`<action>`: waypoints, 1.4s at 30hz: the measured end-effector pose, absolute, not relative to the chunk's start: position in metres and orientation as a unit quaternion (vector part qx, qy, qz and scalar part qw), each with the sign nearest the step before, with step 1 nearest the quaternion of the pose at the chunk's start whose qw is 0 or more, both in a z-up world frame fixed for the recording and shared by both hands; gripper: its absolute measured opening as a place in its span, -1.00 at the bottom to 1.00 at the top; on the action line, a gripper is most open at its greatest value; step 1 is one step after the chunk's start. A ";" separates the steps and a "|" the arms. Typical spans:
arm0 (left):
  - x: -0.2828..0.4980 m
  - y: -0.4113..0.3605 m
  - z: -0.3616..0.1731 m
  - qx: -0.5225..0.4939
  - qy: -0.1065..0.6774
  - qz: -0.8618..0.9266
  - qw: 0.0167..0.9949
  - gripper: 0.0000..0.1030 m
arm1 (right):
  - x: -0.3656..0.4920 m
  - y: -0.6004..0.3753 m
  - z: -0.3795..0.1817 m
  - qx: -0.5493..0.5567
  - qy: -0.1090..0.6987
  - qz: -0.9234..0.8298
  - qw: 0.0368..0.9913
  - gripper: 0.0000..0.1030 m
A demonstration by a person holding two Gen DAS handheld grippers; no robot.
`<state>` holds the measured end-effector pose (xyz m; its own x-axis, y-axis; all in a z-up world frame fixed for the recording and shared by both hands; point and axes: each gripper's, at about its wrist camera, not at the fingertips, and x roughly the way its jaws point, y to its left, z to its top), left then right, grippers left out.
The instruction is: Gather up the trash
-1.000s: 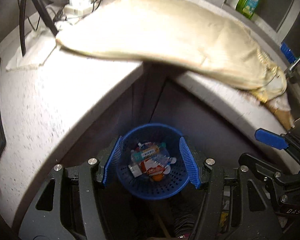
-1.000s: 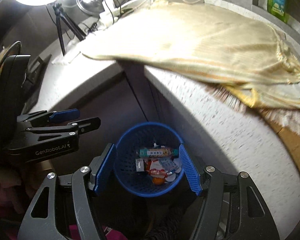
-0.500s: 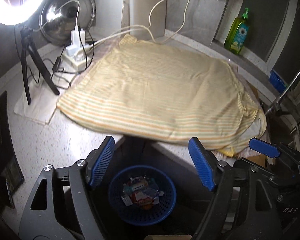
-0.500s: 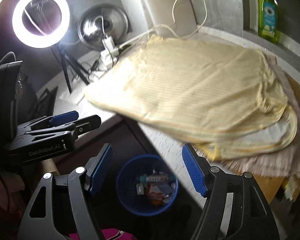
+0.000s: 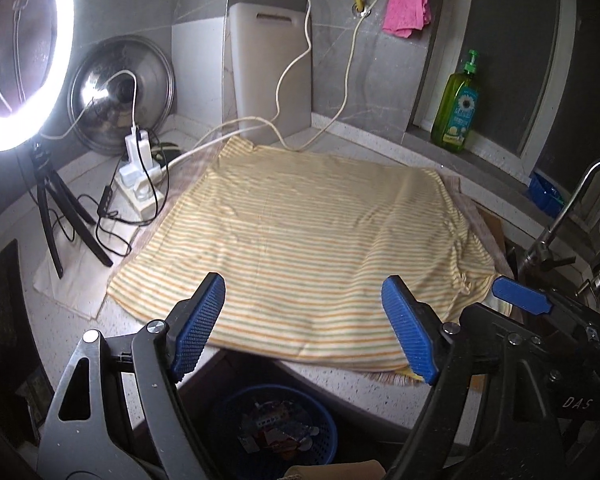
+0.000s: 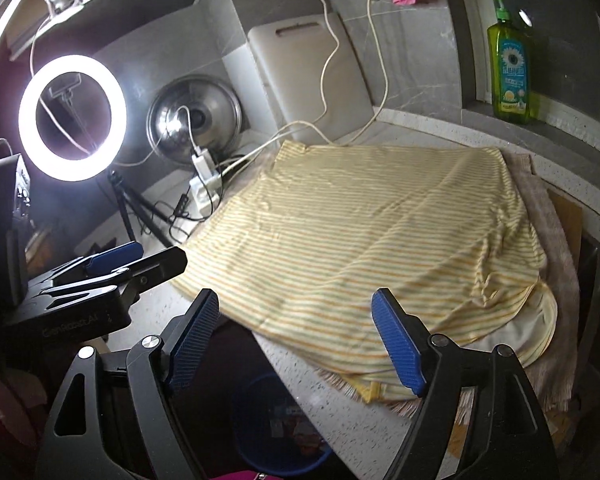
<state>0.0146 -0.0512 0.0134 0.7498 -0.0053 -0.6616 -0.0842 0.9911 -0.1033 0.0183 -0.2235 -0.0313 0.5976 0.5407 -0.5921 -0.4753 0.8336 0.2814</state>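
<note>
The left gripper [image 5: 304, 322], black-framed with ribbed blue finger pads [image 5: 198, 324], hangs above the front edge of the speckled white stone countertop [image 5: 60, 320]. Its jaws stand wide apart and hold nothing. The right gripper [image 6: 296, 340], of identical build, is likewise spread wide and empty, and sits just beside the left one.

A yellow cloth with thin orange and green stripes [image 5: 300, 248] lies flat across the countertop corner. The round blue perforated plastic basket [image 5: 276, 428] stands on the floor below the counter edge. It contains the collected trash, a heap of mixed wrappers and small packets [image 5: 276, 432].

A lit white ring light on a black tripod [image 5: 28, 60] stands at the left. A green dish-soap pump bottle [image 5: 458, 108] stands on the rear ledge.
</note>
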 end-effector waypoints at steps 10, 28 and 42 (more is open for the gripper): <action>0.029 -0.062 0.021 -0.062 0.345 0.030 0.936 0.62 | 0.040 -0.239 -0.019 0.060 0.332 0.284 0.898 0.53; 0.041 -0.061 0.016 -0.073 0.354 0.045 0.931 0.74 | 0.056 -0.242 -0.024 0.071 0.341 0.285 0.893 0.53; 0.050 -0.064 0.012 -0.075 0.357 0.055 0.930 0.84 | 0.066 -0.246 -0.027 0.089 0.349 0.284 0.889 0.54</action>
